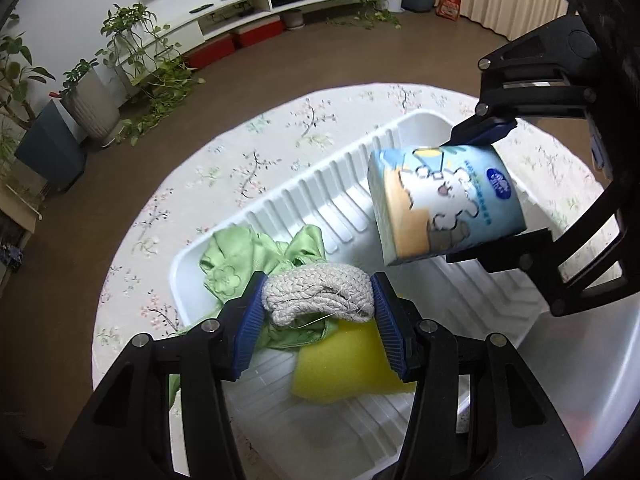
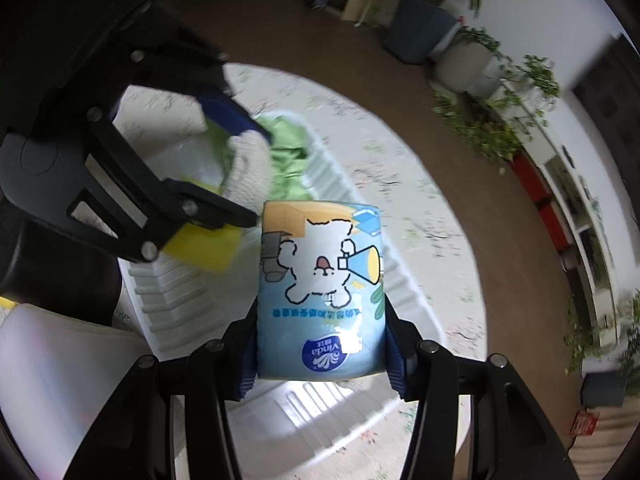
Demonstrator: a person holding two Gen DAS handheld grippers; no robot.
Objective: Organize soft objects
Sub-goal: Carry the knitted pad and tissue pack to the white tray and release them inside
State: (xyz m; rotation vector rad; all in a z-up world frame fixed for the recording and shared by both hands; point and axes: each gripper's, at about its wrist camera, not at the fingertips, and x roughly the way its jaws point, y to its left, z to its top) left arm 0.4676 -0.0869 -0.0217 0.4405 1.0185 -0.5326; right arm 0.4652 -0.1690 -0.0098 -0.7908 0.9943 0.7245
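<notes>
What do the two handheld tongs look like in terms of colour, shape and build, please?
Both tongs, left and right, look alike: matte black plastic linkage arms with cut-out slots, joined by round silver pivot pins. Each finger ends in a ribbed blue pad. No cables, sleeves or printed markings are visible.

In the tray (image 1: 280, 216) the cloth (image 1: 228, 264) lies at one end, the sponge (image 1: 340, 364) beside it; the tissue pack (image 1: 444, 204) is above the tray's middle.

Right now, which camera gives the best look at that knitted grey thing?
The left wrist view: the knitted grey piece sits sharp and central, pinched in the left gripper. The right wrist view shows it only blurred, partly hidden behind that gripper.
</notes>
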